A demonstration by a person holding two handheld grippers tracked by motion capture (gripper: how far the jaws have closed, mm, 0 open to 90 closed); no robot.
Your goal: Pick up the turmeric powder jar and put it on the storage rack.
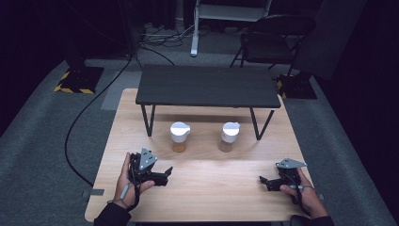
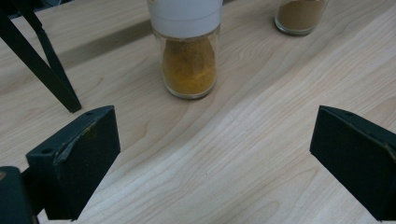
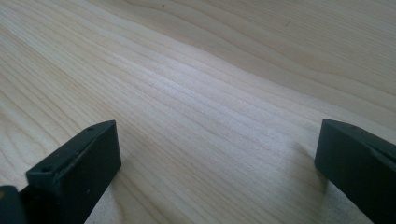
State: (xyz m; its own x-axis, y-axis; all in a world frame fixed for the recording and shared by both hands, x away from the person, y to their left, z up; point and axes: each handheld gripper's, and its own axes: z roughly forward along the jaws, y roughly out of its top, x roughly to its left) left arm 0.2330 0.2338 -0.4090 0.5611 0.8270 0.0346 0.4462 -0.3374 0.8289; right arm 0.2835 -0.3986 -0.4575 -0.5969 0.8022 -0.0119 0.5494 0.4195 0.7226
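Two glass spice jars with white lids stand side by side on the light wooden table (image 1: 202, 183), just in front of a low black shelf (image 1: 207, 86). The left jar (image 1: 179, 136) holds orange-yellow powder and appears close in the left gripper view (image 2: 189, 51). The right jar (image 1: 229, 136) holds browner powder (image 2: 299, 16). My left gripper (image 1: 167, 173) rests near the table's front left, open and empty, pointing toward the jars. My right gripper (image 1: 263, 181) sits at the front right, open, with bare wood (image 3: 210, 107) between its jaws.
The black shelf stands on thin metal legs (image 2: 44, 65) over the back half of the table. A black folding chair (image 1: 275, 40) and cables (image 1: 80, 117) lie on the grey carpet beyond the table.
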